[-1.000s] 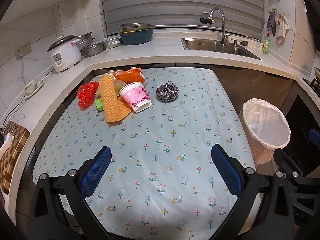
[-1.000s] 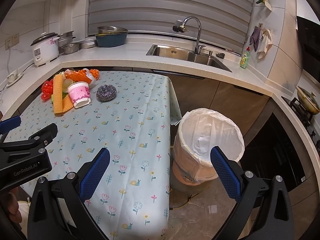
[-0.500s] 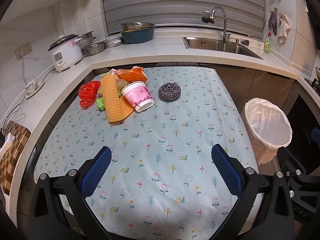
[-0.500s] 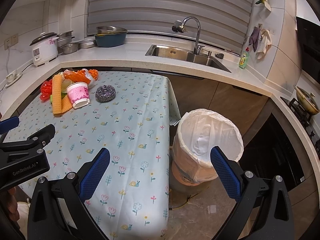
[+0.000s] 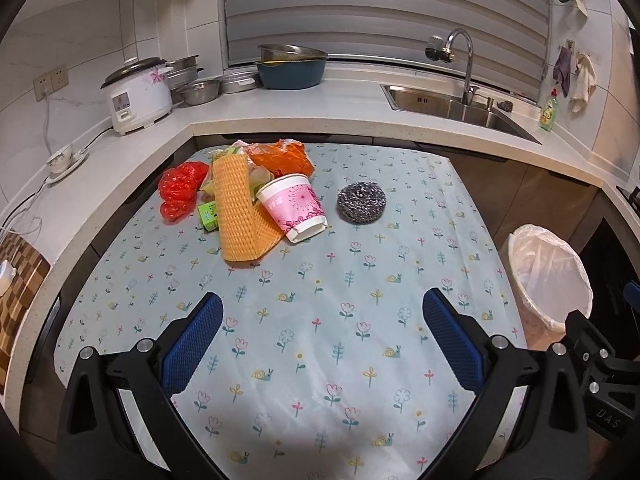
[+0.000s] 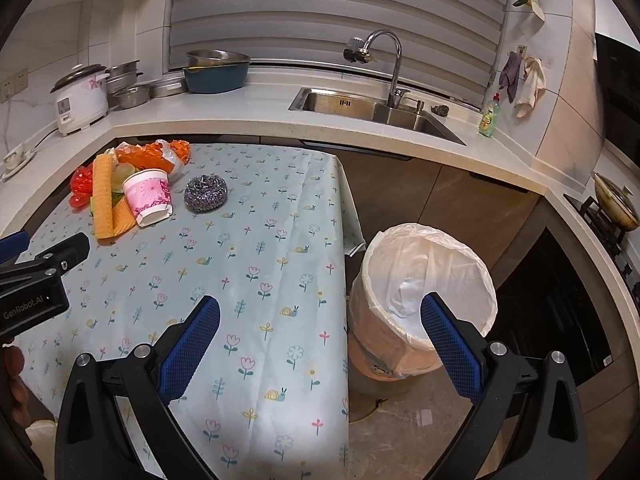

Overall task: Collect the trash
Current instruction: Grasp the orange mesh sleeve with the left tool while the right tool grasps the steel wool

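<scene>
2 wide-apart jaws; table [image 5: 320, 344] between.

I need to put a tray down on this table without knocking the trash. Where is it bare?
The tablecloth is bare across its whole near half, from the left tongs up to the yellow cloth, and along its right side past the steel scourer toward the bin. The far left corner is crowded: pink cup, wrappers, red bag.

"GenRobot.AI" stands in white on the black left gripper [image 6: 40, 276] body; "DAS" shows on the right gripper [image 5: 604, 396] body.
</scene>
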Motion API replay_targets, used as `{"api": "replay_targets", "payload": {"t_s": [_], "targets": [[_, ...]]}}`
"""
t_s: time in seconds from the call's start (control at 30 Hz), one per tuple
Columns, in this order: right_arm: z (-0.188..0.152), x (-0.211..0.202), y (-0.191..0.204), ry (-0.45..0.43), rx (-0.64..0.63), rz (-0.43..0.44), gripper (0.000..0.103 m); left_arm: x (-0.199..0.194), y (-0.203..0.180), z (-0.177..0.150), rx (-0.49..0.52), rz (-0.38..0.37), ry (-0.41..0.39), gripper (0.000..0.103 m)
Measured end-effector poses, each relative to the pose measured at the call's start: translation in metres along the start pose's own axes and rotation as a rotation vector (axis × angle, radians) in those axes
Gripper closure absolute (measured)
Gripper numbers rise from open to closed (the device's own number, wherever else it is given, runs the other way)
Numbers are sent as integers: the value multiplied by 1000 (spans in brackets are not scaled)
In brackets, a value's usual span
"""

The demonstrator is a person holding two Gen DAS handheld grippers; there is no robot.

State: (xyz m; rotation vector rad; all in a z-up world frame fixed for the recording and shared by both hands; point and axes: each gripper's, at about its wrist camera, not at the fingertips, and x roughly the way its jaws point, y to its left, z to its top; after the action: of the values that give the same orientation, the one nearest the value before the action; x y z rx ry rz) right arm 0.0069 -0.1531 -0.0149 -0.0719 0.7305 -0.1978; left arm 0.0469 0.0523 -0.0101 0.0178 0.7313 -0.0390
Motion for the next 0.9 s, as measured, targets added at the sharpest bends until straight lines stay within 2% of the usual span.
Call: {"api": "replay_targets", "payload": {"t_s": [0.37,0.53,0.87,0.9], "targets": [[43,63,46,3,-5,19,7,76,56,36,-32,45,50,7],[65,102,78,14,-20,55,7,118,80,53,-37,60,63,7],[98,185,144,56,-50,120,7,185,107,72,-65,25,116,8],[102,192,148,60,-47,130,7,188,108,72,-66,22,120,11]]}}
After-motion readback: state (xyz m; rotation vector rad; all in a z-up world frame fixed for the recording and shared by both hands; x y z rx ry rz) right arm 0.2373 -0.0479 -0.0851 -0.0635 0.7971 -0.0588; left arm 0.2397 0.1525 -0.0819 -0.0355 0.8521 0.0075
